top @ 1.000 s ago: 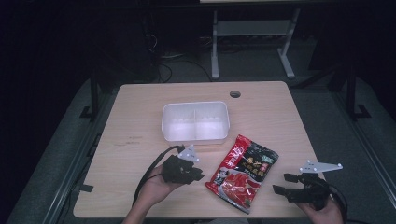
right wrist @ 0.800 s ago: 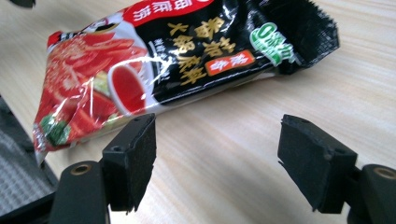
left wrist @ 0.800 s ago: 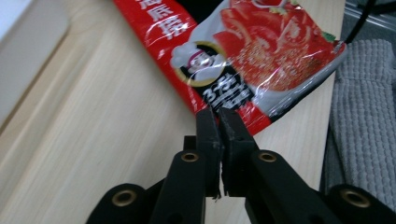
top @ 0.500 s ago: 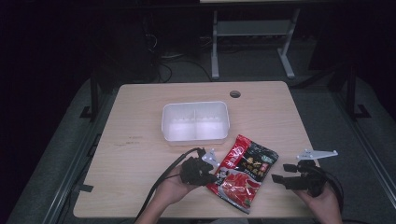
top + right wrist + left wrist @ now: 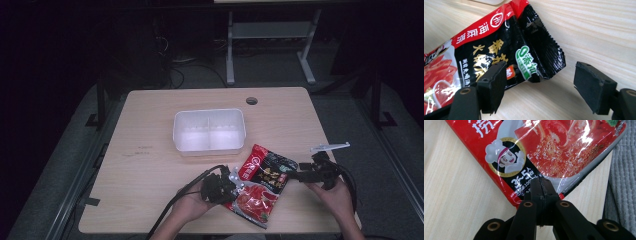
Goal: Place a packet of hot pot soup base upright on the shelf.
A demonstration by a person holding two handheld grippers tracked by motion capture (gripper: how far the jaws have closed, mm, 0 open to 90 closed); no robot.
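A red and black food packet (image 5: pixel 262 182) lies flat on the wooden table (image 5: pixel 145 170) near its front edge. In the left gripper view the packet (image 5: pixel 549 150) shows a chef logo and a tomato picture. My left gripper (image 5: pixel 540 181) is shut, its tips over the packet's near edge; I cannot tell whether any film is pinched. It sits at the packet's left side (image 5: pixel 231 187). My right gripper (image 5: pixel 541 82) is open, its jaws standing either side of the packet's black corner (image 5: pixel 544 55). In the high view it (image 5: pixel 300 176) points left at the packet's right end.
A white divided bin (image 5: pixel 210 111) stands behind the packet at the table's middle. A round cable hole (image 5: pixel 251 100) is farther back. The table's front edge and grey floor (image 5: pixel 624 170) are close beside the left gripper. Cables trail from both hands.
My left gripper has moved right, up to the packet's left edge. My right gripper has moved left, and its open jaws now flank the packet's right corner.
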